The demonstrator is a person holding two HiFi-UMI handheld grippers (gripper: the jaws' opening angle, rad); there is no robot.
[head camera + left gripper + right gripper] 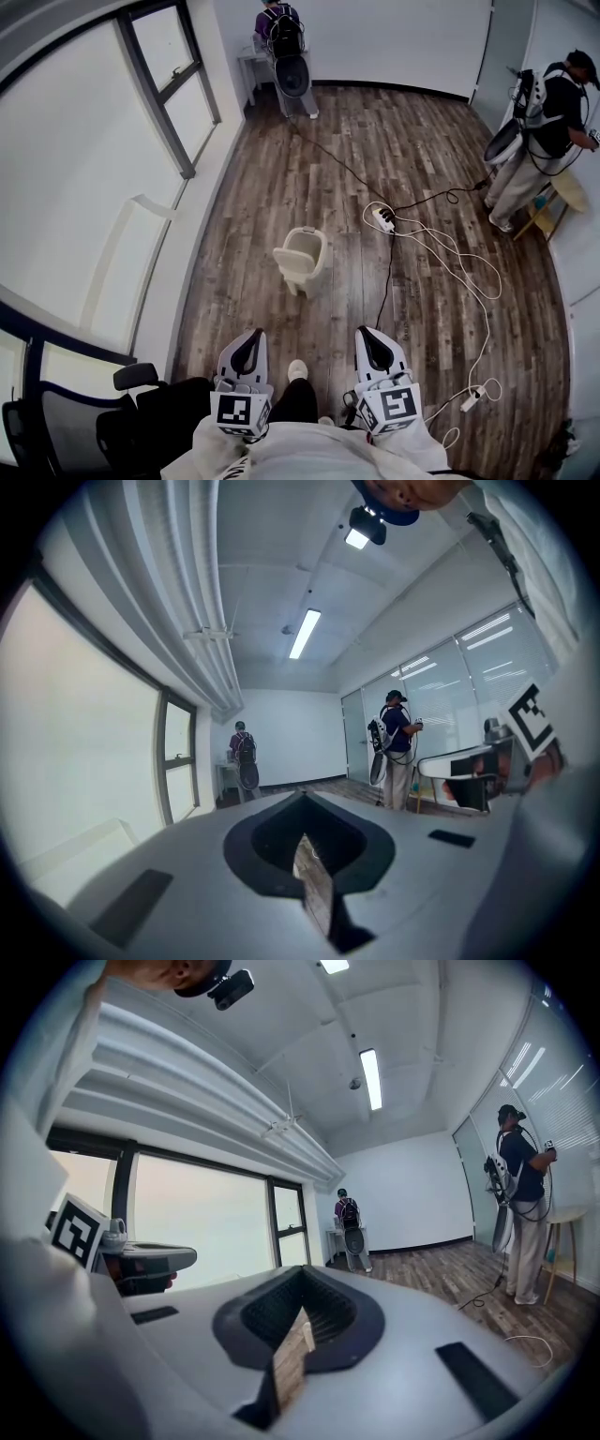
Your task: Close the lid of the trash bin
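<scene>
Gaping trash bin (302, 255) on wood floor (412, 141)

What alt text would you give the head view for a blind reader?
A small cream plastic trash bin stands open on a brown wood-plank floor, ahead of the left gripper and right gripper, both shut and empty. A white power strip lies to its right; one person stands at the far wall, another person at the right.

The bin (302, 255) at frame centre is cream. The floor (422, 141) is streaked brown and grey planks, crossed by a black cable (387, 277) from a white strip (383, 219). The left tongs (250, 336) and right tongs (368, 334) are pale grey with black pads and black-and-white square patterns.
</scene>
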